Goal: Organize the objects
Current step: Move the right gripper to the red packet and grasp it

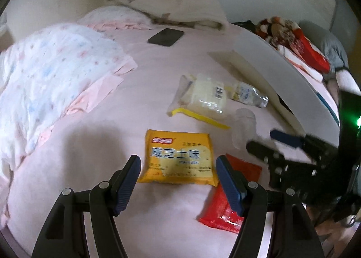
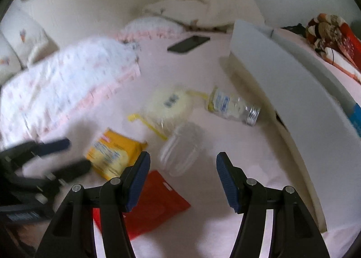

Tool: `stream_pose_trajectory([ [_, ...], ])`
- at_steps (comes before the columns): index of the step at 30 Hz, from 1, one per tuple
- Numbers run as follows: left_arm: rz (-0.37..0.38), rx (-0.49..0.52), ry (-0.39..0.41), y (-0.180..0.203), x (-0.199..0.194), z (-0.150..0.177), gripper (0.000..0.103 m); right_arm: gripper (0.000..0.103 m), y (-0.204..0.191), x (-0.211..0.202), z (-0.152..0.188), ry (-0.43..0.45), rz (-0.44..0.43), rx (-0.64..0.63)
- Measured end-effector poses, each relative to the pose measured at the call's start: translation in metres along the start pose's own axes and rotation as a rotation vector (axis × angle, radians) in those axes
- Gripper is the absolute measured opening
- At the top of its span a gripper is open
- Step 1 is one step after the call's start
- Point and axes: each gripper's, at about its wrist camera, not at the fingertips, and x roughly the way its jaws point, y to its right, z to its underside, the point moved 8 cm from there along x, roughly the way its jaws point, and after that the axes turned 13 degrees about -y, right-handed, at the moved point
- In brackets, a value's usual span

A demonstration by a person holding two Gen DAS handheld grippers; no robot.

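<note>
On the pink bedsheet lie a yellow snack packet [image 1: 179, 158], a red packet [image 1: 227, 199], a clear bag with a yellow zip strip [image 1: 203, 100], a small glass bottle [image 1: 248, 94] on its side and a clear plastic jar [image 1: 244, 125]. My left gripper [image 1: 178, 181] is open and empty, just in front of the yellow packet. My right gripper [image 2: 182, 179] is open and empty, in front of the clear jar [image 2: 182, 152]; it also shows in the left wrist view [image 1: 266, 143]. The right wrist view shows the yellow packet [image 2: 112, 156], red packet [image 2: 155, 201], bag [image 2: 167, 104], bottle [image 2: 234, 109] and left gripper [image 2: 65, 154].
A white box with a raised lid [image 1: 277, 73] stands at the right [image 2: 282, 82]. A folded floral quilt [image 1: 52, 70] lies at the left, a dark phone [image 1: 165, 37] farther back, a white blanket [image 1: 171, 3] by the wall, and a red patterned cloth [image 1: 293, 37] behind the box.
</note>
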Motion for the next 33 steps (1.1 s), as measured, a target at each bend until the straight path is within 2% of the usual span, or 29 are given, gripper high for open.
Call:
stream_pose_trajectory([
  [4, 0.013, -0.068, -0.037, -0.014, 0.012, 0.001, 0.068, 0.061, 0.004, 0.01, 0.006, -0.065, -0.016, 0.004],
  [10, -0.024, -0.092, -0.031, -0.024, 0.015, -0.002, 0.068, 0.061, 0.011, -0.009, -0.007, -0.02, -0.082, 0.023],
  [16, 0.046, -0.099, -0.048, -0.015, 0.019, -0.008, 0.068, 0.061, 0.027, -0.005, -0.019, -0.035, -0.124, 0.114],
  [20, 0.016, -0.063, -0.053, -0.008, 0.02, -0.008, 0.068, 0.061, 0.029, 0.002, -0.016, -0.091, -0.25, 0.218],
  [24, -0.036, -0.047, -0.052, -0.012, 0.022, -0.01, 0.068, 0.061, 0.015, 0.014, 0.007, -0.222, -0.338, 0.276],
  [27, 0.006, -0.095, -0.054, -0.018, 0.019, -0.008, 0.068, 0.056, 0.009, 0.021, 0.022, -0.304, -0.357, 0.33],
  [29, 0.027, -0.124, -0.061, -0.022, 0.018, -0.005, 0.068, 0.055, 0.009, 0.02, 0.029, -0.322, -0.369, 0.382],
  [33, -0.006, -0.125, -0.056, -0.023, 0.015, -0.002, 0.068, 0.052, 0.006, 0.017, 0.04, -0.383, -0.33, 0.428],
])
